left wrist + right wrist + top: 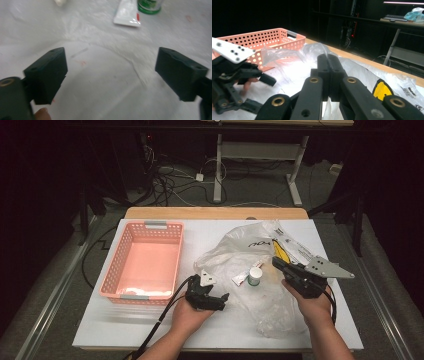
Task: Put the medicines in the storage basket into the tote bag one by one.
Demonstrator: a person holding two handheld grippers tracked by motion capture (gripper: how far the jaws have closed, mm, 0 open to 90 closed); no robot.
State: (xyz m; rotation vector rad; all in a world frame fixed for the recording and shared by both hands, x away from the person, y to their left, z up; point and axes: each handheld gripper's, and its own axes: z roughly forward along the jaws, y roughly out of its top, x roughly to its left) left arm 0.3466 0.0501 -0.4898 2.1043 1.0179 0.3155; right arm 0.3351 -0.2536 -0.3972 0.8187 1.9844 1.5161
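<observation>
You see a clear, crinkly, glossy plastic bag (252, 270), a perforated pink plastic basket (145, 262), a matt white table (200, 330) with a wooden edge, and matt black plastic gripper pads (48, 75).

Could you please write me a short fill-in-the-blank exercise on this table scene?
1. The left gripper's jaws stand ____.
2. The right gripper's jaws are ____.
3. The basket on the table's left is ____ in colour.
4. The bottle beside the tube lies on a clear plastic ____.

Missing words: open; shut; pink; bag
</observation>
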